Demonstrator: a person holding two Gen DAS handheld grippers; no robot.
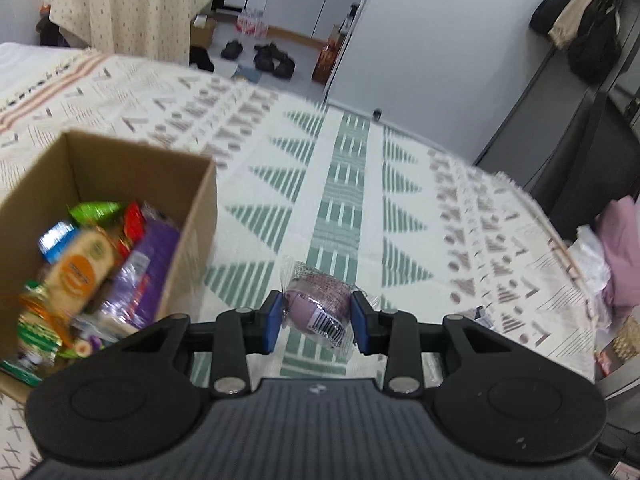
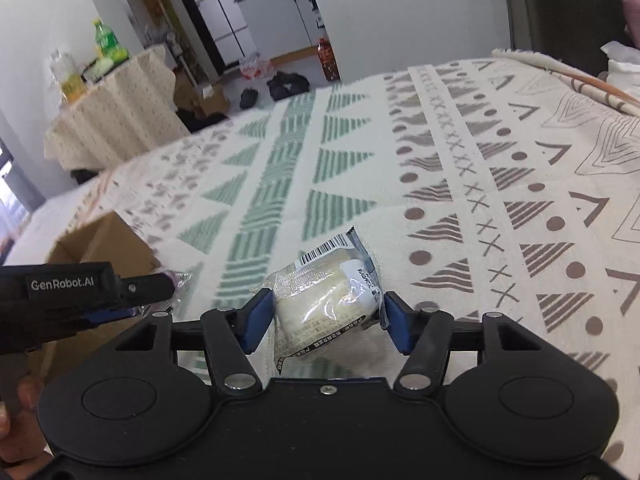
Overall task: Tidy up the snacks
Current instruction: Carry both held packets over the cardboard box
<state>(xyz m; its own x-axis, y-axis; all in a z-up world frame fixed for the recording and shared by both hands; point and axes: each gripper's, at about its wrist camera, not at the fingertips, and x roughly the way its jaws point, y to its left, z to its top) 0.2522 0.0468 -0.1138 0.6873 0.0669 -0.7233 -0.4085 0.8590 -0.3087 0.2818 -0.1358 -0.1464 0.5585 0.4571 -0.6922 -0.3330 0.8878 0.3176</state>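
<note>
My left gripper pinches a purple round snack in clear wrap, just right of the open brown cardboard box packed with bright packets. My right gripper clamps a pale cream wrapped cake. The patterned cream-and-green cloth lies bare ahead to its far edge.

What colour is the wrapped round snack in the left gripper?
Pale purple, in clear plastic: the wrapped round snack shows best in the left wrist view.
</note>
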